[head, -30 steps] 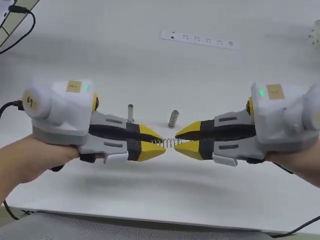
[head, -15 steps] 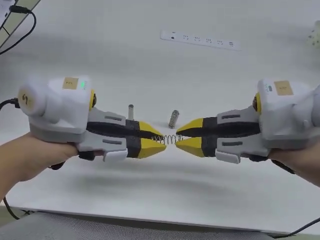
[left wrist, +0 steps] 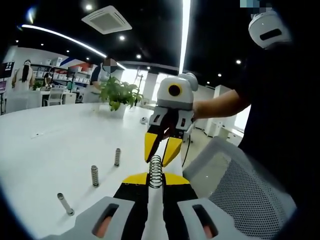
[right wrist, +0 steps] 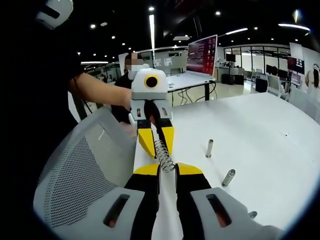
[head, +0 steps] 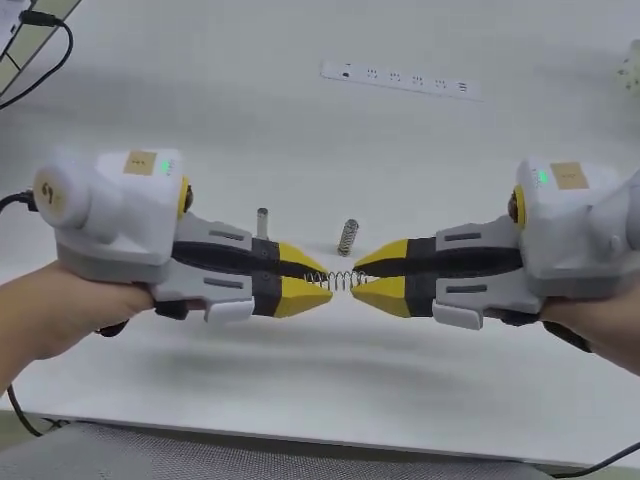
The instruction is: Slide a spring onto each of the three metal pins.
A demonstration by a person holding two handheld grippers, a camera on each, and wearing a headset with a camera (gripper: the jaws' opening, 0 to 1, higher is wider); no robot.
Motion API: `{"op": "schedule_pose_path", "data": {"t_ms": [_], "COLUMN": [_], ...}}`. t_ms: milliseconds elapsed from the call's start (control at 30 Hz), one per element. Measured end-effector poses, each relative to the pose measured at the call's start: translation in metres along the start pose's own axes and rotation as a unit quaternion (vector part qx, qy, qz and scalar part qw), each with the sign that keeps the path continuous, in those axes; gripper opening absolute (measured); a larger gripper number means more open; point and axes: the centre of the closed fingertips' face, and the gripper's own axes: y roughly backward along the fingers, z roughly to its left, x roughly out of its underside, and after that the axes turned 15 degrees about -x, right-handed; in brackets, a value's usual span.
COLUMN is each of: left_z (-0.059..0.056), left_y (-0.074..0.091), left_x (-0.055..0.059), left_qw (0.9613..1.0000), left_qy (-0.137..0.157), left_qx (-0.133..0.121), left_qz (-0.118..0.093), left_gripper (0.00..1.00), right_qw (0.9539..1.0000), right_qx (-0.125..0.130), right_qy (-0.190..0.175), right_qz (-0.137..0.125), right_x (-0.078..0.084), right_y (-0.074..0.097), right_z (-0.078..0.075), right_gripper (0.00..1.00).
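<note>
The yellow-tipped left gripper [head: 322, 284] is clamping one end of a small coiled steel spring [head: 341, 281] over the white desk [head: 300, 370], toward its near edge. Behind it, a bare metal pin [head: 262, 222] and a spring-sleeved pin [head: 347, 237] are standing. The yellow-tipped right gripper [head: 360, 280] is pinching the spring's other end.

Head view looks down; gripper views face each other, sharing the spring [head: 340, 281].

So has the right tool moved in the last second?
Yes, slightly: the right tool, on the spring, drifted right and up against the power strip.
</note>
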Motion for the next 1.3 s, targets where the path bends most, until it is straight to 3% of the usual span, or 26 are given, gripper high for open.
{"op": "schedule_pose_path", "data": {"t_ms": [567,800,1300], "left_z": [-0.003,-0.001,-0.002], "left_y": [0.000,0.001,-0.004], "left_x": [0.000,-0.001,0.007], "left_qw": [1.0000,1.0000,0.9997], "left_qy": [0.004,0.006,-0.017], "left_qx": [0.009,0.004,-0.002], "left_qz": [0.002,-0.003,0.015], "left_gripper": [0.02,0.02,0.02], "right_qw": [0.9997,0.9998,0.9993], "right_qx": [-0.014,-0.009,-0.010], "right_qy": [-0.018,-0.001,0.019], "right_qz": [-0.013,-0.017,-0.031], "right_x": [0.000,-0.009,-0.027], "right_y": [-0.001,0.002,-0.001], "right_z": [0.003,0.003,0.006], "right_gripper": [0.08,0.07,0.07]}}
